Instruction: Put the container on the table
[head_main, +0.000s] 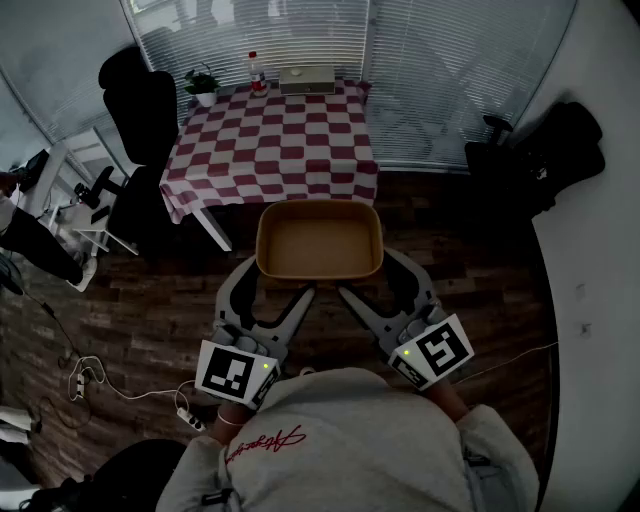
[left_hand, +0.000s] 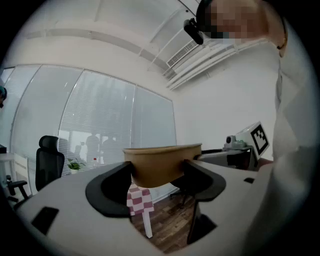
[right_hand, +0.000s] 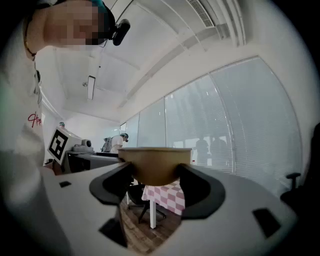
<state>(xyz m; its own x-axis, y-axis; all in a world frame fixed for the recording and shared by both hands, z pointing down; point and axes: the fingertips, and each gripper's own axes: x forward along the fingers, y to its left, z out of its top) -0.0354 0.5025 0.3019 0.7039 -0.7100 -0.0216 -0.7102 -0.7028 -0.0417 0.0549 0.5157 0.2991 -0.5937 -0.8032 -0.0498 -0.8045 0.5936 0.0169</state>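
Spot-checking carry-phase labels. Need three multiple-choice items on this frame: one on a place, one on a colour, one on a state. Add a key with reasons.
1. Where is the container?
A. Resting on the tabletop
B. Held up over the wood floor, short of the table
C. Inside a cardboard box

2. What colour is the tablecloth?
A. Red-and-white checks
B. Plain blue
C. Green stripes

3. What state are the left gripper and right gripper in?
A. Both open and empty
B. Only the left one grips
C. Both shut on the container

Key:
1 B: the head view shows floor planks around the container and the table further ahead.
2 A: the checks are plain in the head view.
3 C: each gripper view shows its jaws pressed against the container's wall.
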